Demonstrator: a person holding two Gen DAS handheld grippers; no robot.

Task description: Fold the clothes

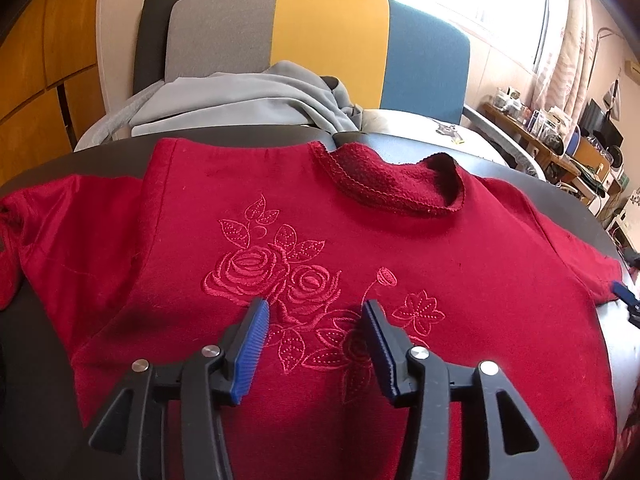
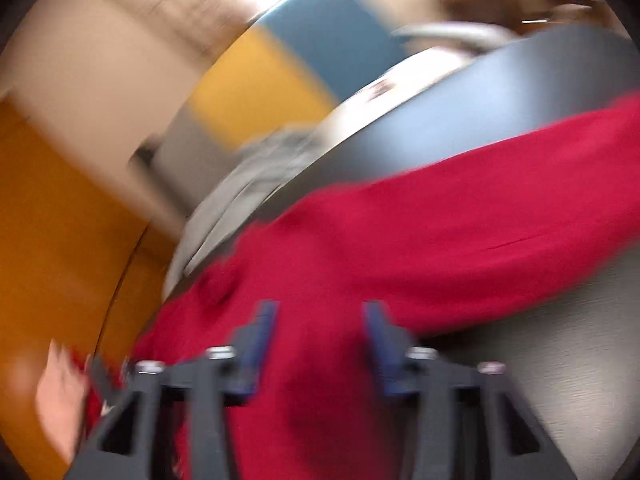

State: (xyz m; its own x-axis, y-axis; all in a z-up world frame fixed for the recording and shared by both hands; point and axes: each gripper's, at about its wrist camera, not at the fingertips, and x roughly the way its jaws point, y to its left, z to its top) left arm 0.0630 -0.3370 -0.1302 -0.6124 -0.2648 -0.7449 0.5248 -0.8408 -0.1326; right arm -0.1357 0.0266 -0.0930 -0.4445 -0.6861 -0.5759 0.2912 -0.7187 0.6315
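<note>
A red top (image 1: 360,240) with embroidered roses lies face up and spread on a dark round table (image 1: 100,152), collar at the far side, sleeves out to left and right. My left gripper (image 1: 316,312) is open and empty, hovering over the embroidery on the chest. The right wrist view is motion-blurred: my right gripper (image 2: 320,316) is open above the red top (image 2: 440,232) near a sleeve. The right gripper's blue tip also shows in the left wrist view (image 1: 626,294) at the right sleeve end.
A grey garment (image 1: 248,96) is piled on a grey, yellow and blue chair (image 1: 328,28) behind the table. A cluttered desk (image 1: 560,132) stands at the far right. An orange wardrobe (image 2: 52,220) is at the left. A hand (image 2: 60,396) shows at lower left.
</note>
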